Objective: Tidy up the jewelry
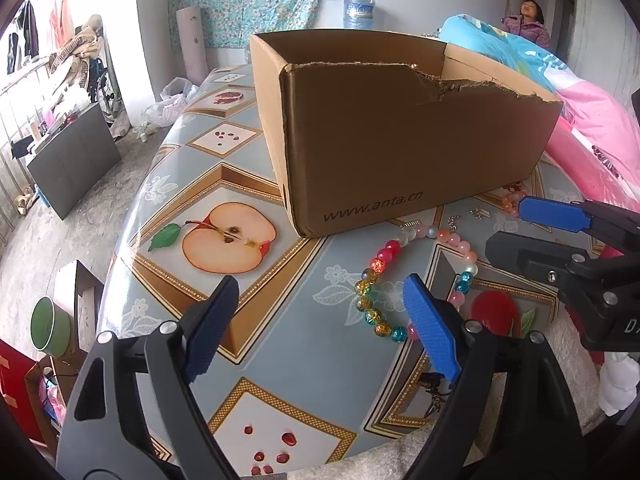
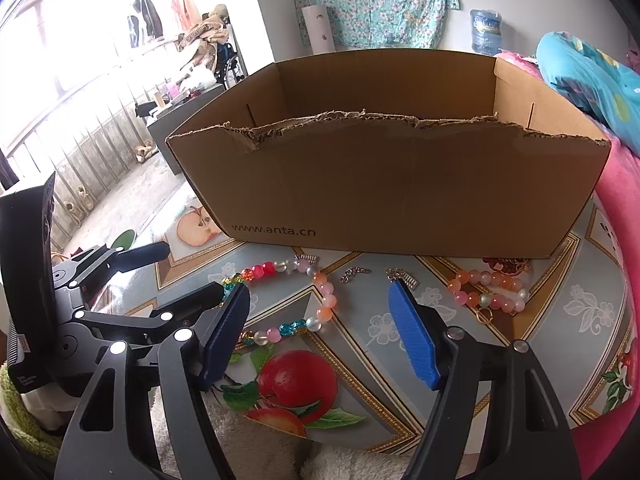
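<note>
A large ring of coloured beads [image 1: 416, 280] lies on the fruit-print tablecloth in front of an open cardboard box [image 1: 400, 140]; it also shows in the right wrist view [image 2: 316, 304]. A smaller pink and orange bead bracelet [image 2: 490, 292] lies to the right, before the box [image 2: 384, 184]. Small silver chain pieces [image 2: 354, 274] lie between them. My left gripper [image 1: 320, 308] is open and empty, its right pad over the big ring's near edge. My right gripper [image 2: 320, 312] is open and empty above the cloth; it shows at the right of the left wrist view [image 1: 532, 224].
The table [image 1: 248, 360] has a rounded edge falling off to the left, with a floor, a grey cabinet [image 1: 72, 160] and a green cup [image 1: 48, 322] below. Pink and blue bedding [image 1: 592, 128] lies right of the box. A person [image 1: 528, 20] sits at the back.
</note>
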